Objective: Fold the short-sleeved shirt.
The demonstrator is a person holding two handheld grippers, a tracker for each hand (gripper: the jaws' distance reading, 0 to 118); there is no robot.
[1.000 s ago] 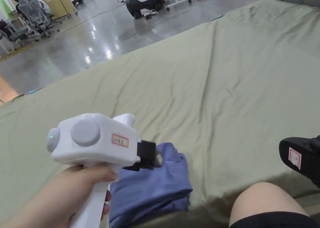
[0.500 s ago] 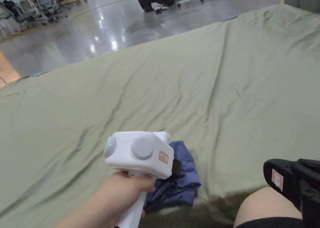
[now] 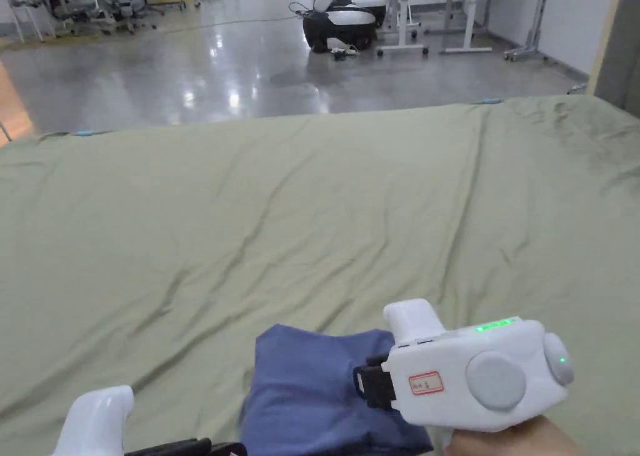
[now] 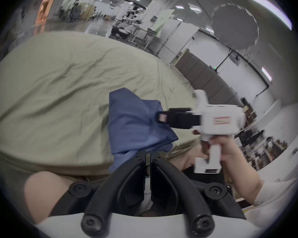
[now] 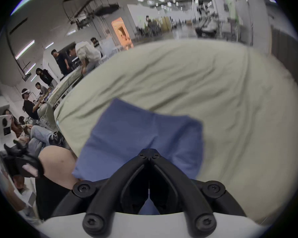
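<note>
Shirt (image 3: 312, 388) of blue cloth, folded into a compact bundle, lies at the near edge of the green sheet (image 3: 312, 213) that covers the bed, just in front of my knees. My right gripper (image 5: 149, 155) reaches in from the right, its black jaws drawn together on a pinch of the blue cloth at the bundle's right side; in the right gripper view the tips meet with the fabric puckering away from them, and in the left gripper view the same tool (image 4: 162, 118) presses into the shirt's right flank. My right hand (image 4: 227, 149) grips the white handle below it. My left gripper (image 4: 148, 153) sits at the shirt's near, lower edge, jaws nearly together with only a thin slit between them; the cloth hangs right at the tips, but I cannot tell whether they pinch it or merely touch it. In the head view that left gripper (image 3: 187, 446) is cut off by the bottom edge, only its white top and a strip of black showing. The shirt's near edge drops over the side of the bed and out of sight. Both gripper views are blurred at the rim
</note>
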